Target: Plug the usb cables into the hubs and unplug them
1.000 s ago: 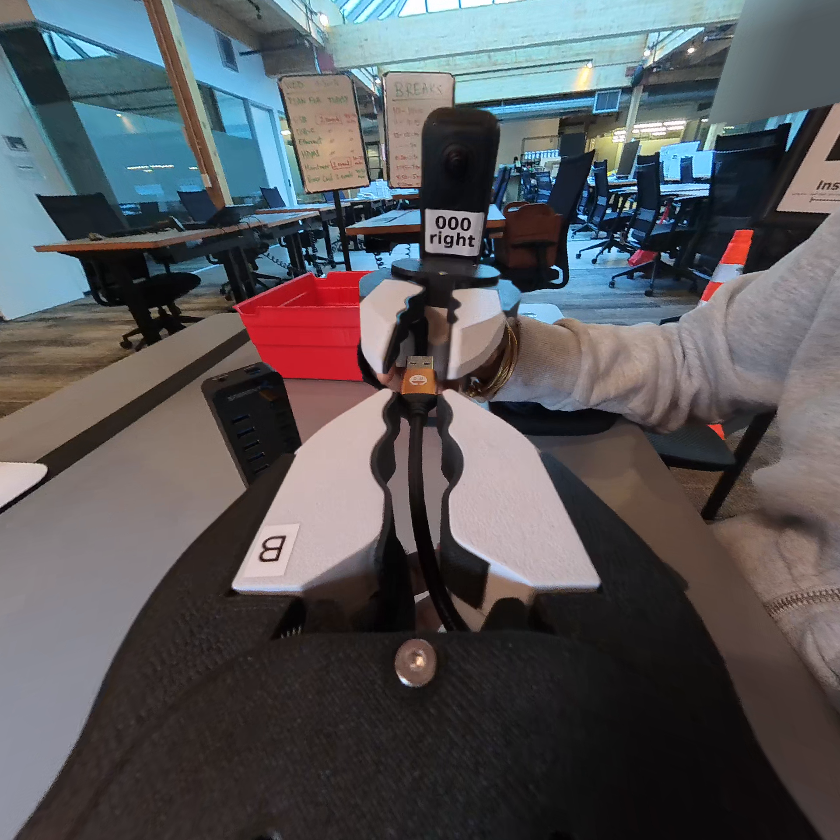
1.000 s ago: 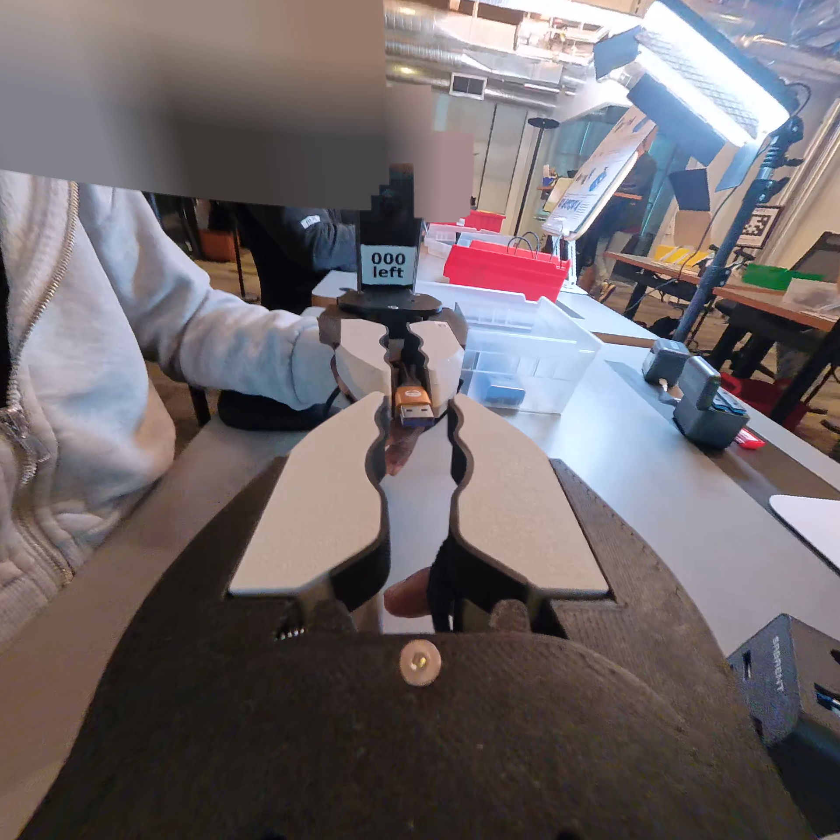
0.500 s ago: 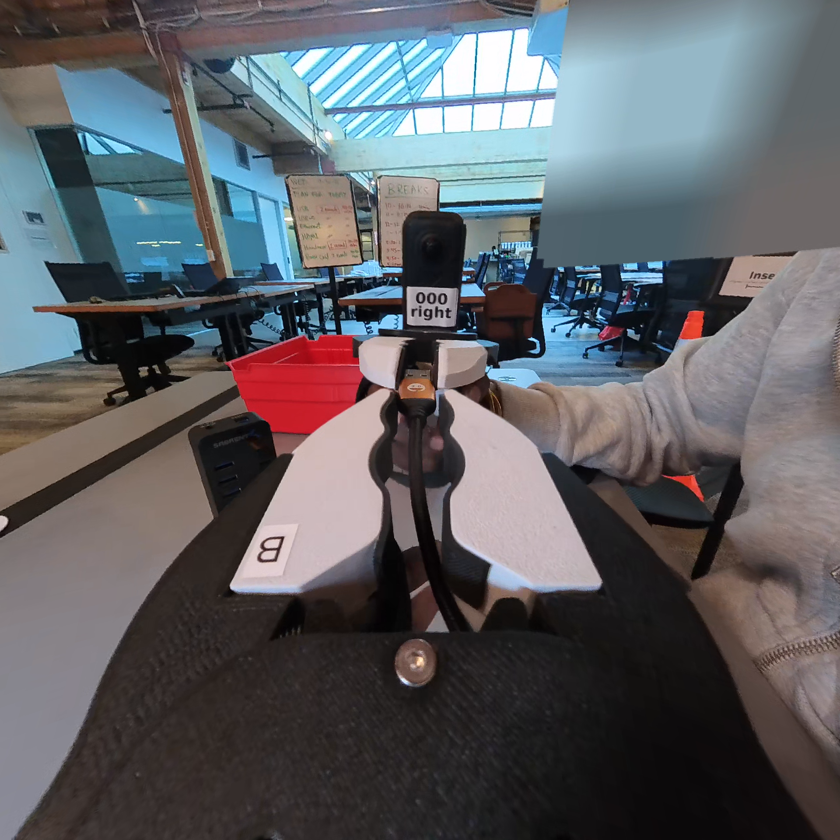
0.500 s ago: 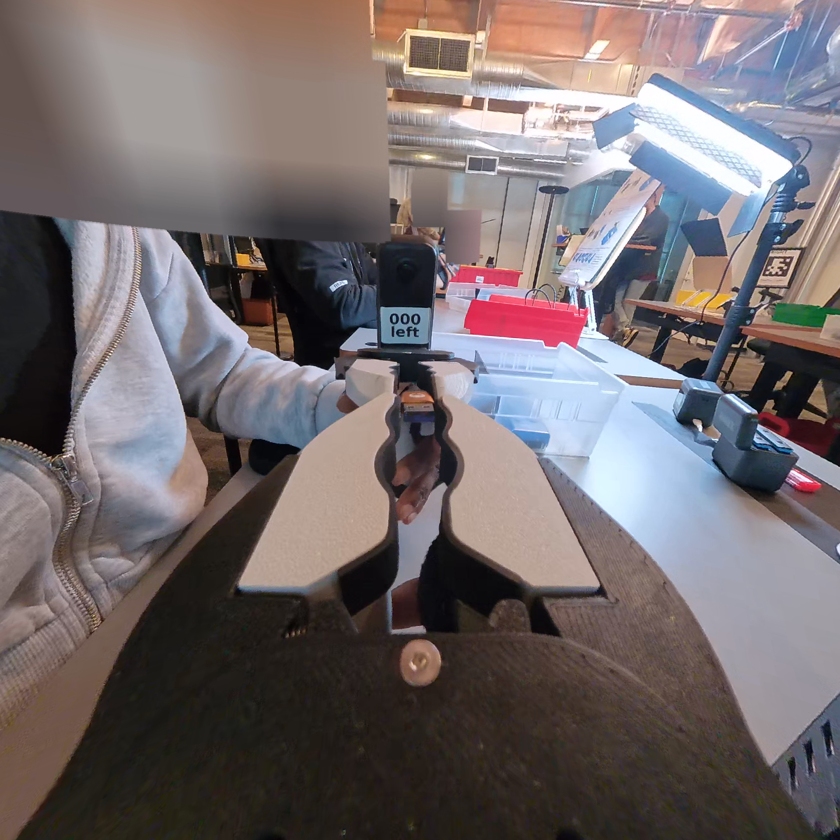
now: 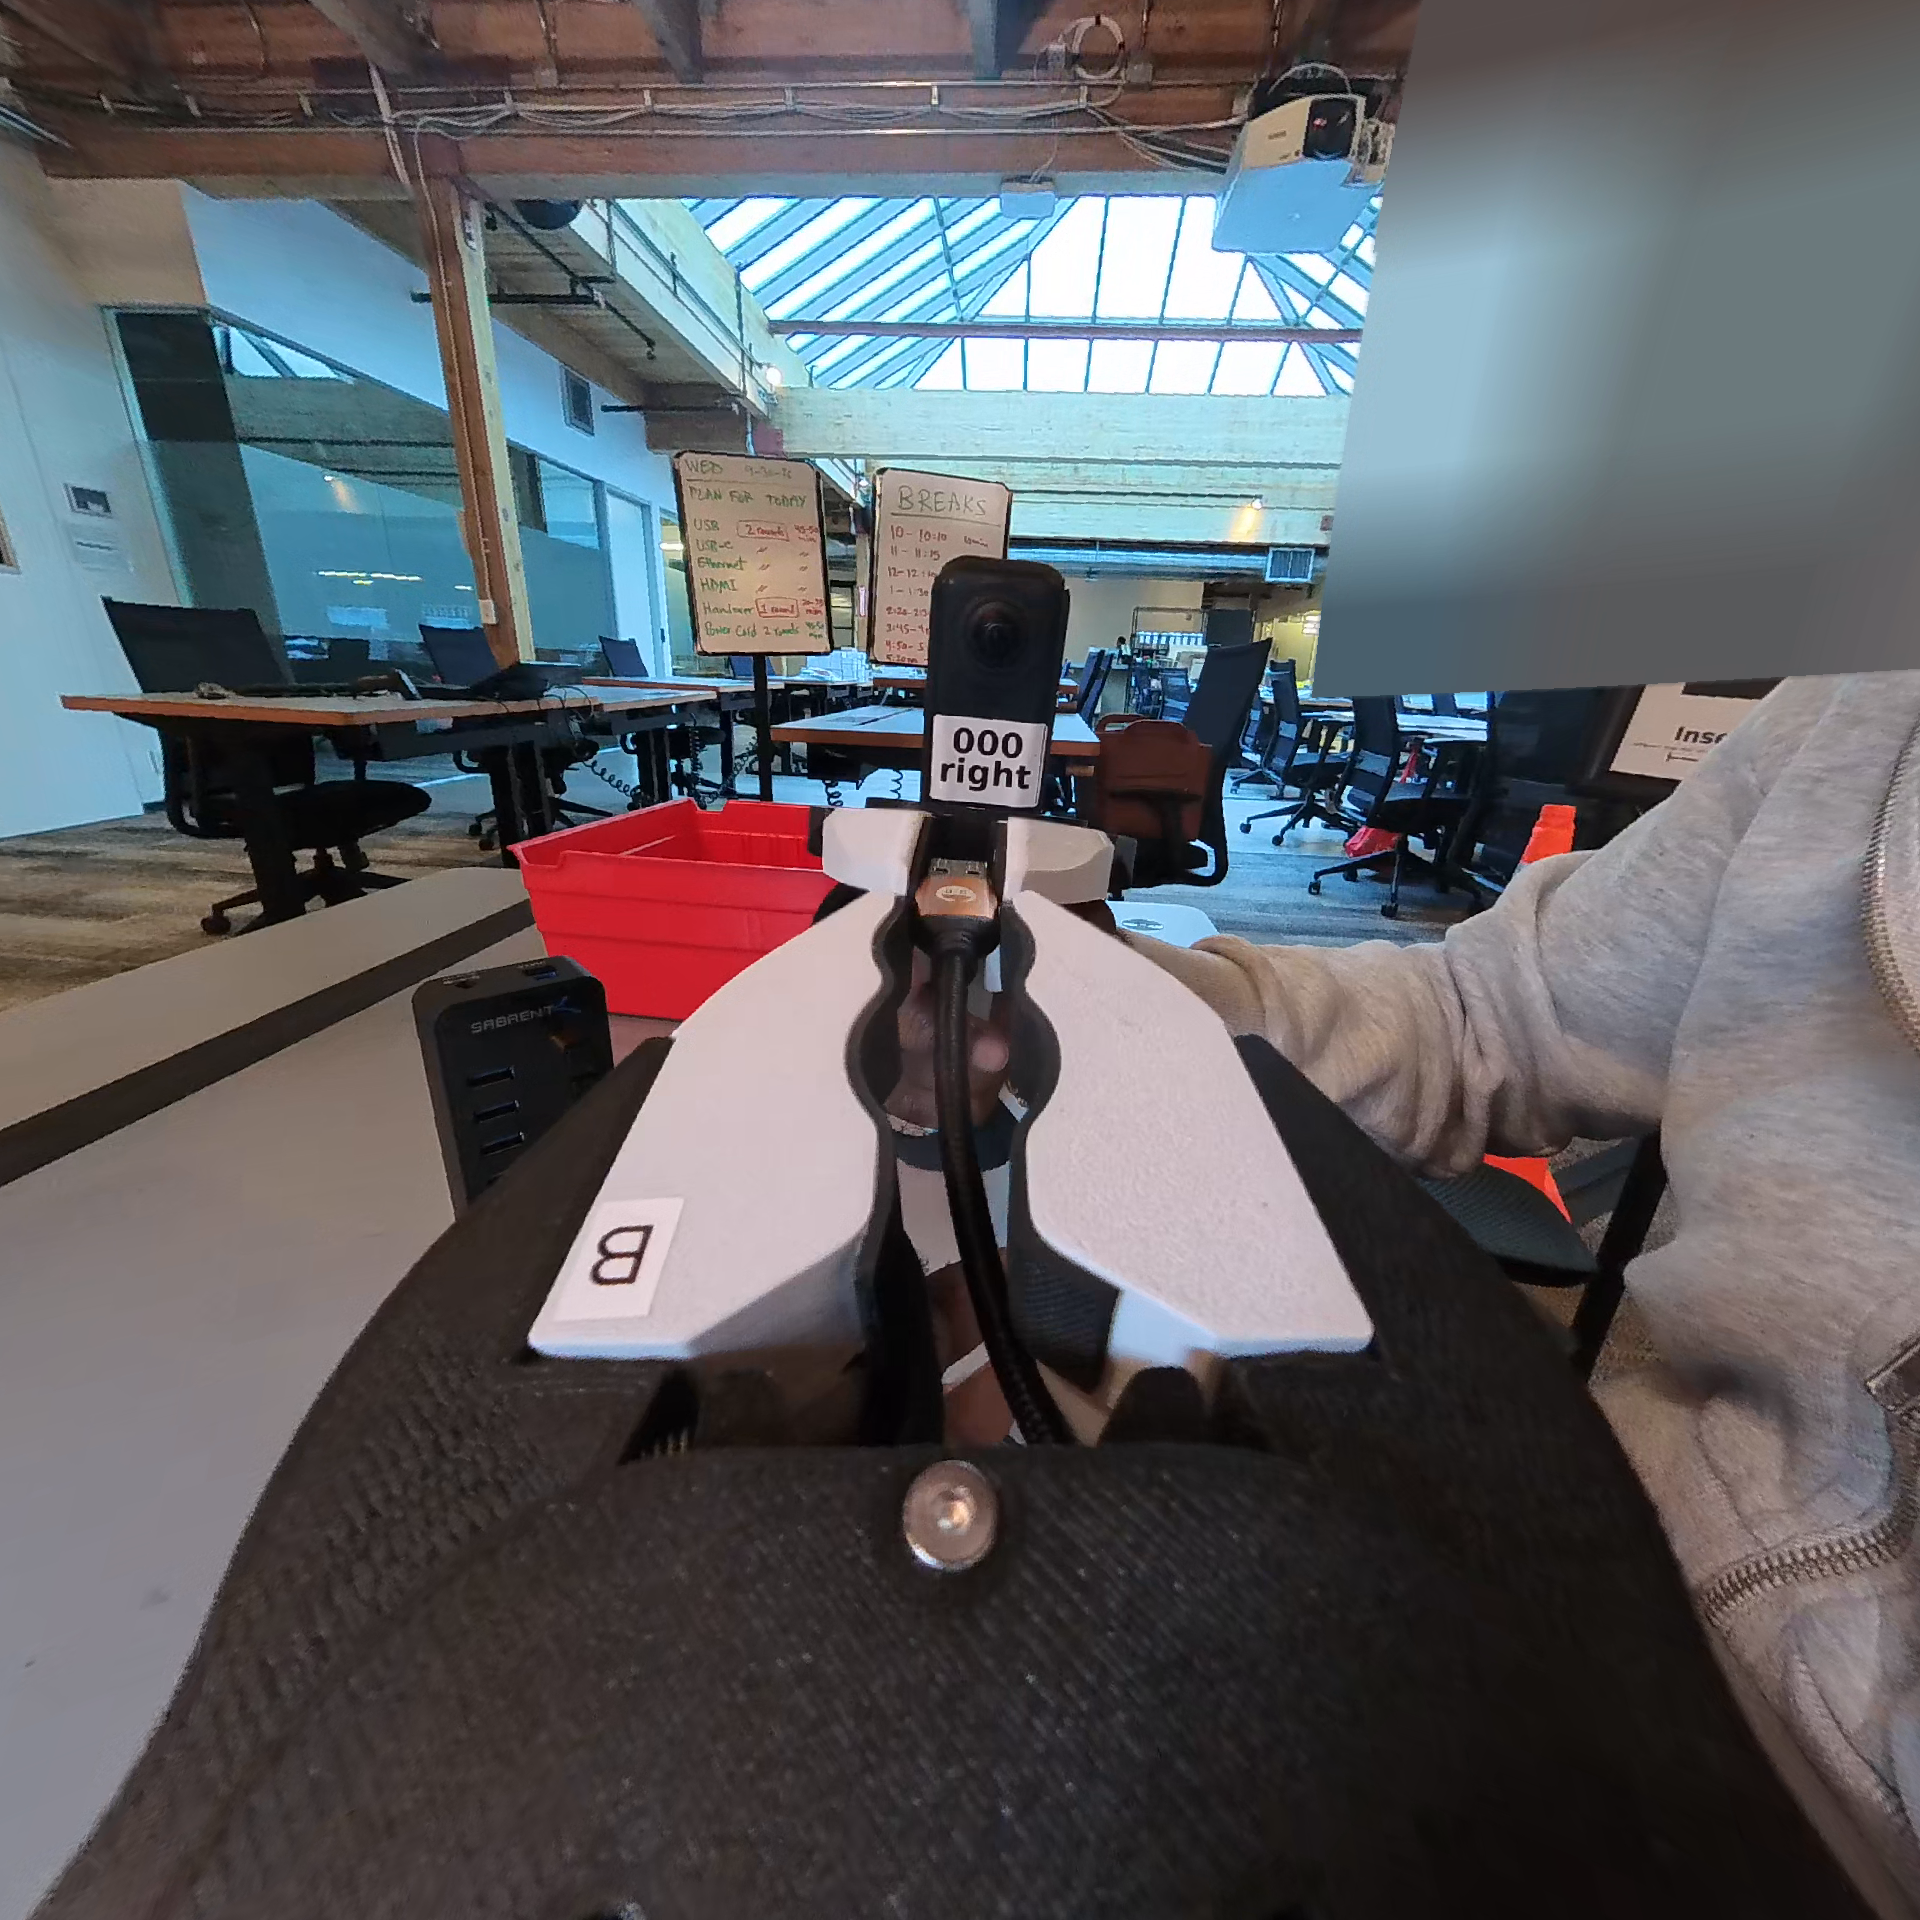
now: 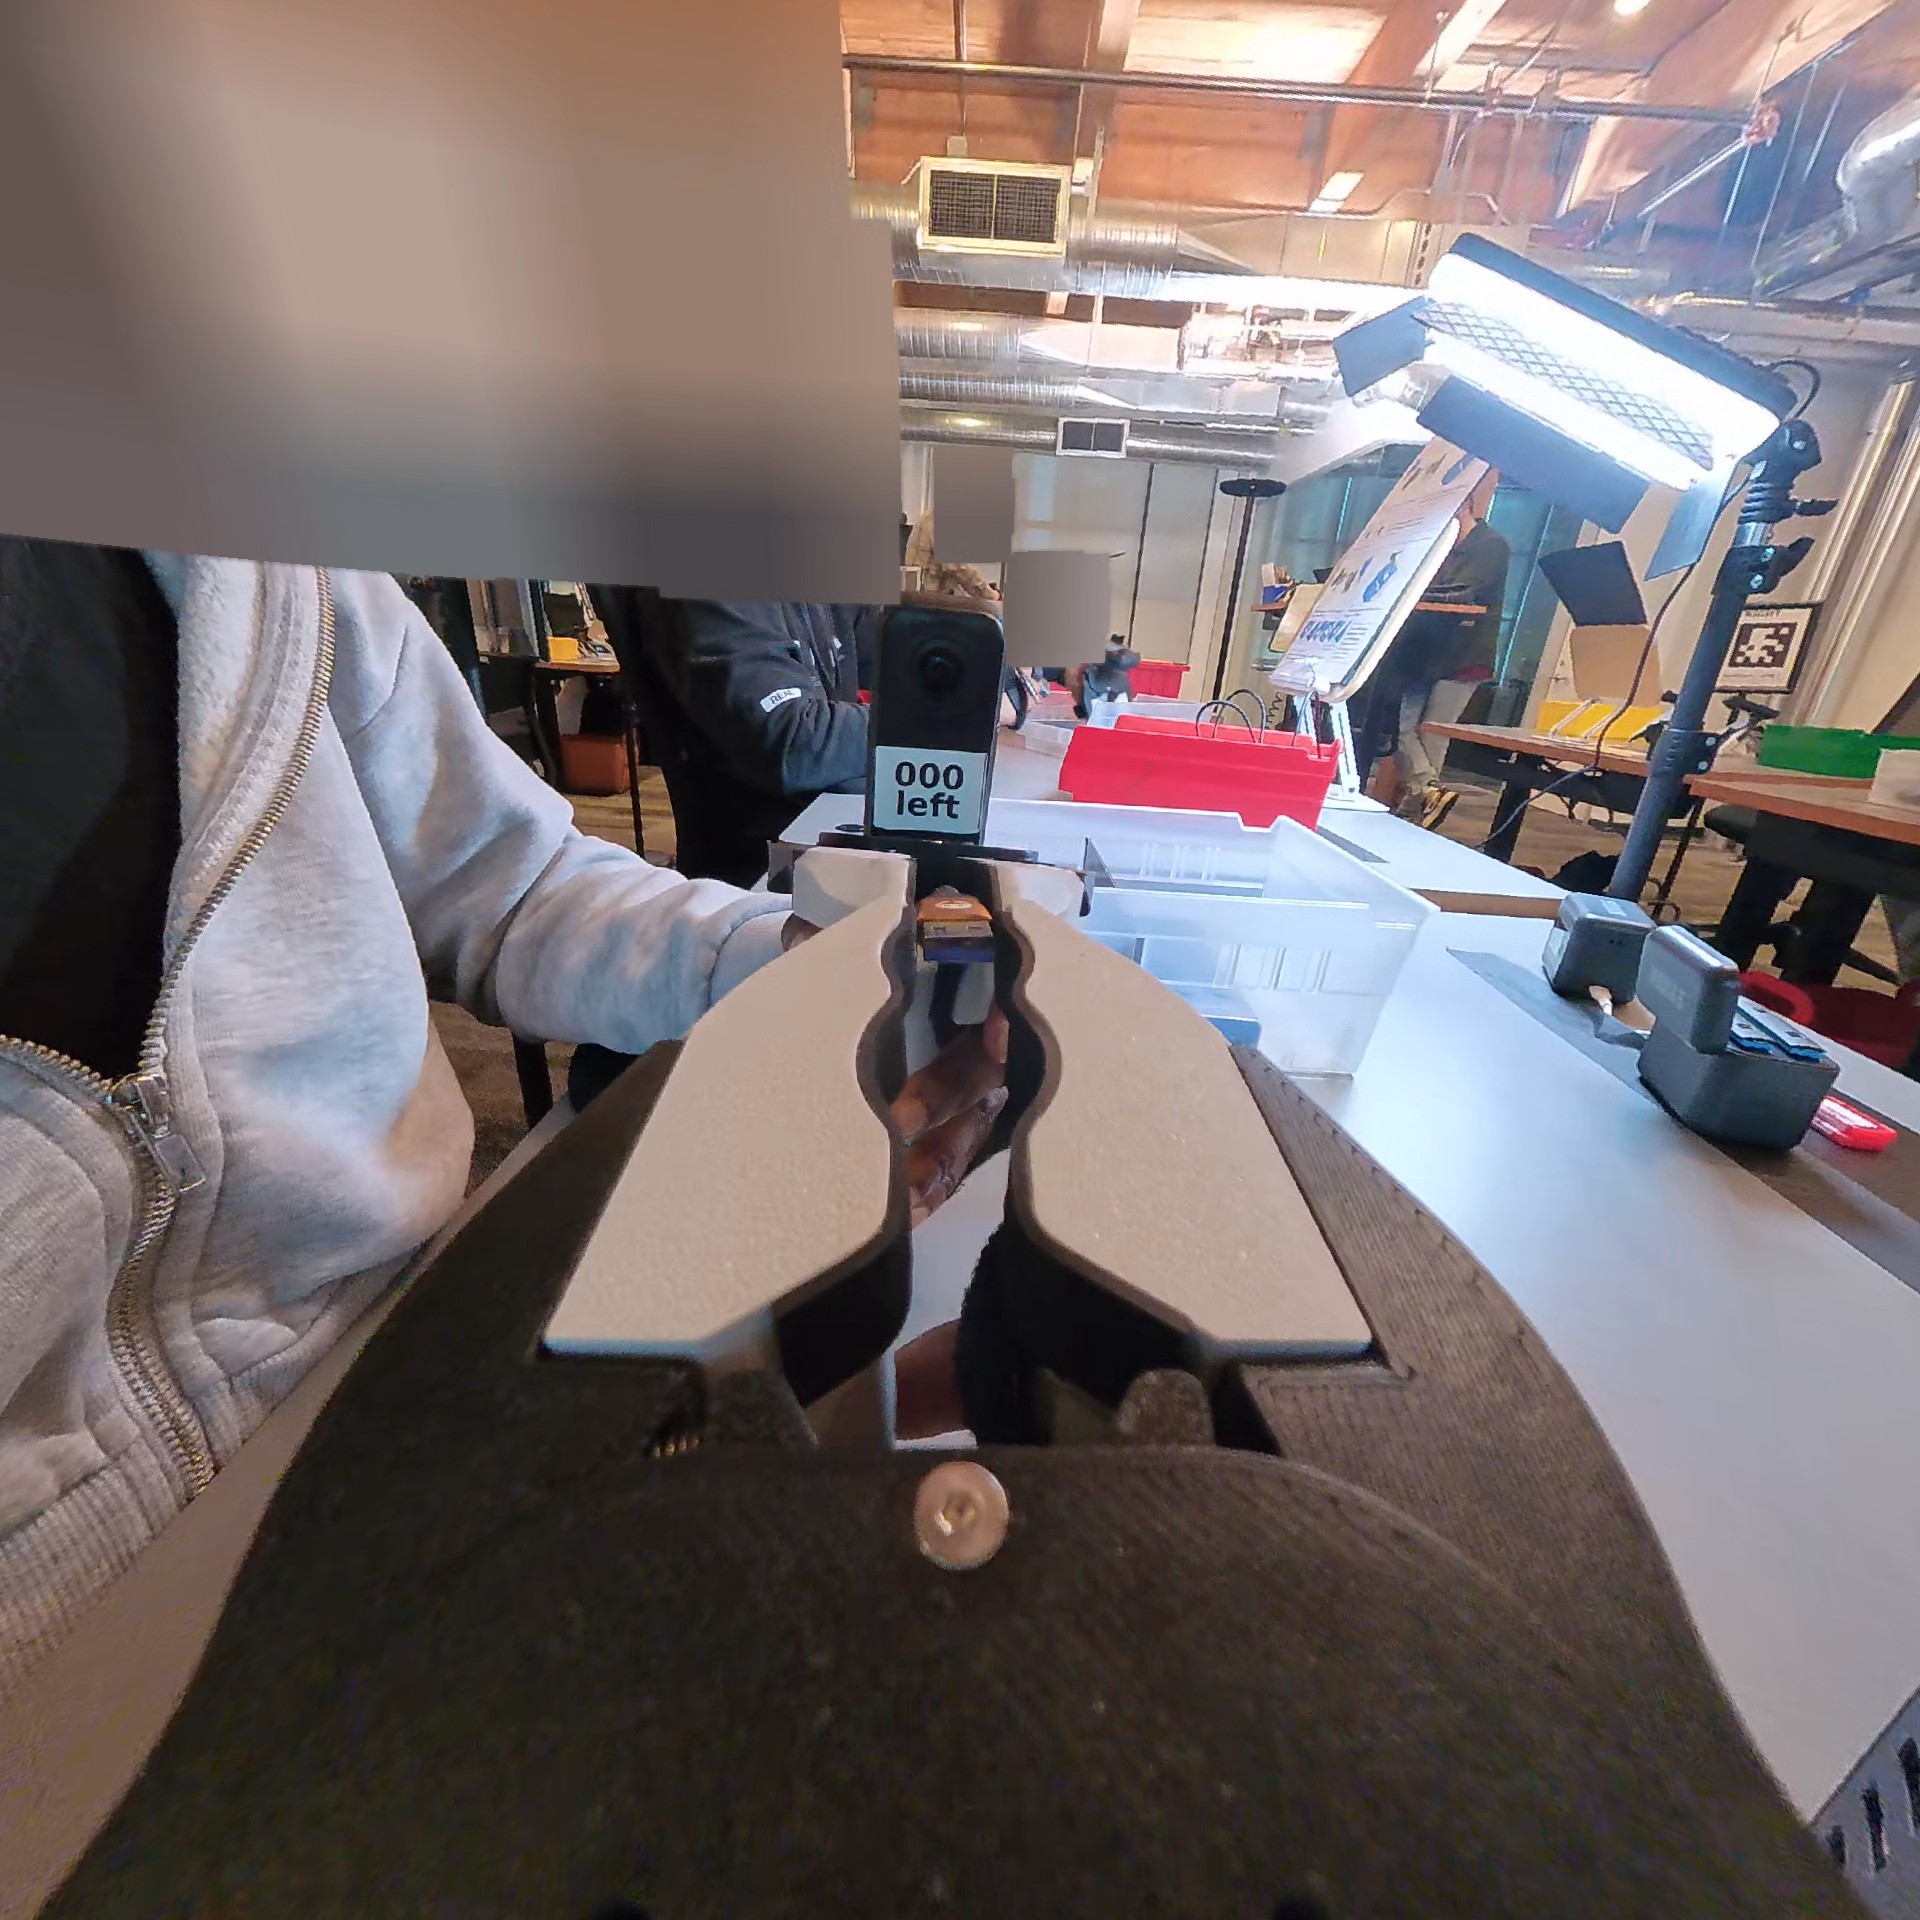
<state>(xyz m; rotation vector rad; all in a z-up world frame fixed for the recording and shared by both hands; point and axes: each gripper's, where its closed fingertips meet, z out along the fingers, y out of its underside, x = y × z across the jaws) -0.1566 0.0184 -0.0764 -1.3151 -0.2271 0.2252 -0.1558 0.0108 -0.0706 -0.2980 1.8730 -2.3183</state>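
My left gripper [image 5: 954, 914] is shut on a black usb cable [image 5: 961, 1122], gripping its orange plug [image 5: 954, 899] at the fingertips. The cable runs back between the fingers. My right gripper [image 6: 954, 920] faces the left one tip to tip, and its fingertips [image 5: 873, 852] close around the plug's metal end [image 6: 951, 940]. Both grippers are held above the grey table [image 5: 208, 1299]. A black hub [image 5: 509, 1060] stands upright on the table, left of my left gripper. Its corner shows at the lower right of the right wrist view [image 6: 1881, 1756].
A red bin [image 5: 675, 914] stands behind the black hub. In the right wrist view, a clear plastic bin [image 6: 1247, 935] and grey devices [image 6: 1714, 1049] sit on the table, with a light stand [image 6: 1683, 790] behind. The person's grey sleeve [image 5: 1455, 1018] reaches in. The tips of both grippers are at nearly the same place.
Both grippers have tilted upward and drawn closer together. The right gripper's fingers have narrowed around the plug's metal end. The left gripper has kept its hold on the plug.
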